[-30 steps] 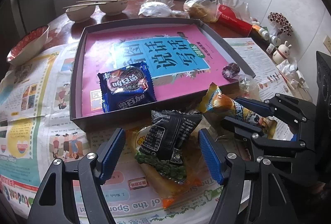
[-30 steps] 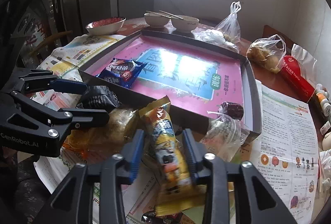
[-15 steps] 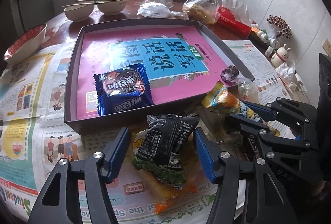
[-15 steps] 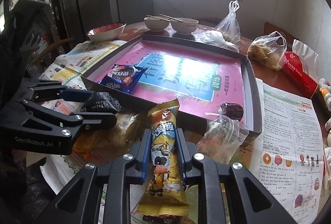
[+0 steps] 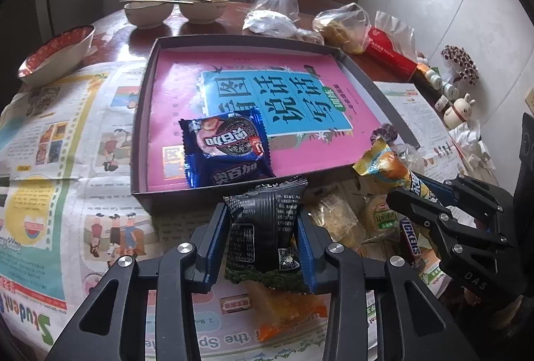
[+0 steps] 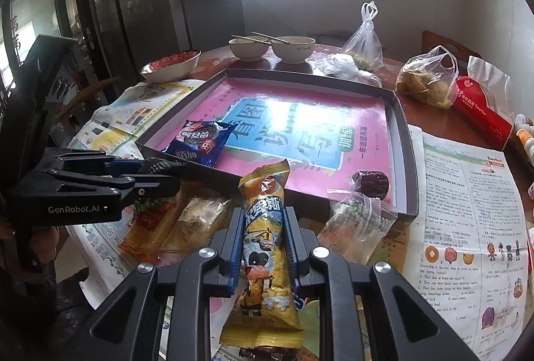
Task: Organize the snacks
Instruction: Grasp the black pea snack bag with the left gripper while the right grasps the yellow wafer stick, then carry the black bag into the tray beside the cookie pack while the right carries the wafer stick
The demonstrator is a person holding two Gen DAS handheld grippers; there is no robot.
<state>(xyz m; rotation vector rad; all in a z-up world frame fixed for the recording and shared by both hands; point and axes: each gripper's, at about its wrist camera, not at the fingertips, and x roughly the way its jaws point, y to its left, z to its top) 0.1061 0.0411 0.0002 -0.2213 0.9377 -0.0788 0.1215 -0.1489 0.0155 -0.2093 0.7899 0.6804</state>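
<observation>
- Left hand-held gripper [image 5: 263,239], black with blue ribbed pads, is clamping a black crinkled foil snack packet [image 5: 265,227]; its jaws have just been closing onto the packet, which is now pinched at both sides.
- That packet is standing with its long axis running away from the camera, its serrated top edge pointing toward the near wall of the shallow grey cardboard box [image 5: 143,114].
- Right hand-held gripper [image 6: 263,247] is squeezing a long yellow-orange glossy plastic snack tube [image 6: 263,254] across its middle.
- This tube is lying along the fingers, its crimped upper end pointing toward the box, its flat lower end hanging near the camera.
- Both snacks are sitting just in front of the box, above a newspaper-covered worktop [image 5: 50,134].
- Inside the box, a blue shiny cookie packet [image 5: 227,149] is lying flat on a pink and blue booklet [image 5: 300,84].
- Clear cellophane-wrapped pastries [image 6: 200,214] are lying between the two grippers.
</observation>
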